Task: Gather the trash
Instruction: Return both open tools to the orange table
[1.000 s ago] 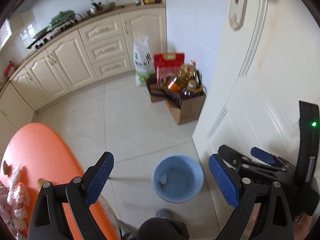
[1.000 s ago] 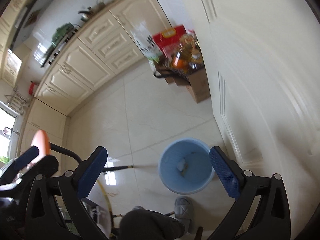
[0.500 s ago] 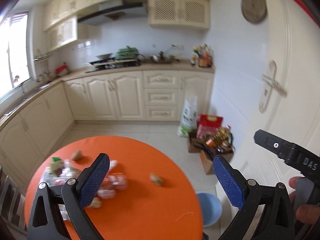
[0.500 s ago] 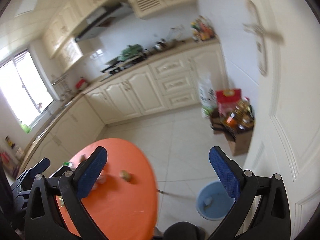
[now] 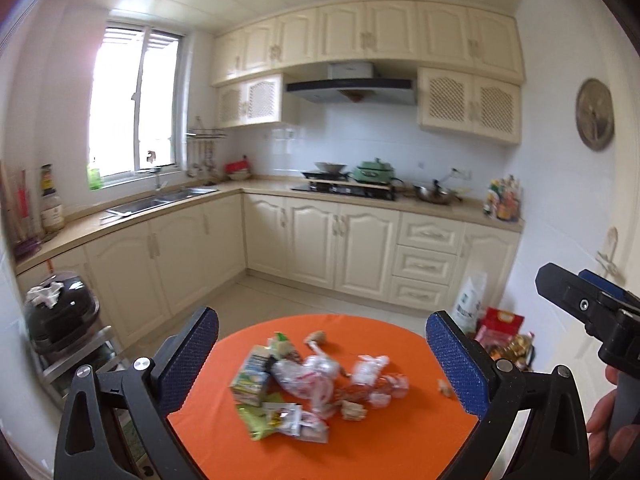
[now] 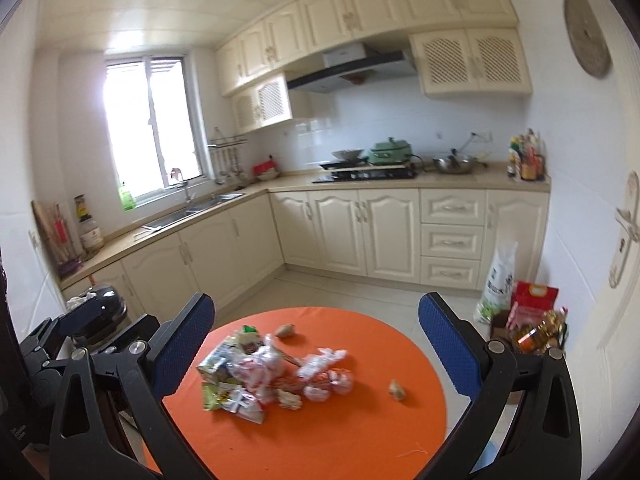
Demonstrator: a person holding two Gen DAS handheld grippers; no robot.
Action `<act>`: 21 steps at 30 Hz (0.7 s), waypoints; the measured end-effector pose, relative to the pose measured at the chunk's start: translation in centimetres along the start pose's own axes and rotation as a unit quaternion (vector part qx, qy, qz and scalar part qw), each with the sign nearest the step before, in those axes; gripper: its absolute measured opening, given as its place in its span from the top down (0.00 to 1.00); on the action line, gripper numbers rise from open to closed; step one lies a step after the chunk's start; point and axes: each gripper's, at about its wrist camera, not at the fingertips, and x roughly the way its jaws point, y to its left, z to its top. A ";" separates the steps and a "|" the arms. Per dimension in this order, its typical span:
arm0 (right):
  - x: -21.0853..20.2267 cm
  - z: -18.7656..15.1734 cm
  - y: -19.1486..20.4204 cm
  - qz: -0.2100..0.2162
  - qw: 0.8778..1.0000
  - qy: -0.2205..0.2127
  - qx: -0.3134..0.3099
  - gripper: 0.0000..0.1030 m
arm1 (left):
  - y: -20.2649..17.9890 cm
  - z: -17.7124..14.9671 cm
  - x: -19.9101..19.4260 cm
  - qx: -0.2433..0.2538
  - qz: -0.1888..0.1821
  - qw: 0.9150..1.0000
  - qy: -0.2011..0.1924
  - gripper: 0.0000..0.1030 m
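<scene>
Orange desk (image 5: 400, 432) and its trash pile (image 5: 304, 384) replace the blue bin in view; left claw (image 5: 322, 354), having just widened, and right claw (image 6: 316, 342) gape empty, ready for another pick.

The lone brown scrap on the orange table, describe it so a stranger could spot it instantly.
Find the round orange table in the kitchen. Most trash sits in a heap on its left half. The brown scrap lies alone to the heap's right, small, lumpy and tan, touching nothing else.

Orange table (image 5: 360, 440), cream cabinets (image 5: 340, 240)
</scene>
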 end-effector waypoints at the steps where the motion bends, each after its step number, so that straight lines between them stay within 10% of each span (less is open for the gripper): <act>1: -0.1 -0.3 0.7 0.005 1.000 -0.001 -0.005 0.00 | -0.2 -0.7 -0.8 -0.005 0.007 1.000 -0.002 0.01; 13: 2.1 -2.6 3.2 0.023 0.998 0.032 -0.041 0.00 | -2.1 -4.7 -8.5 -0.045 0.085 0.995 0.016 0.01; 21: 6.8 -6.2 2.8 0.014 0.993 0.102 -0.055 0.00 | -3.7 -4.6 -4.7 -0.046 0.091 0.991 0.089 0.01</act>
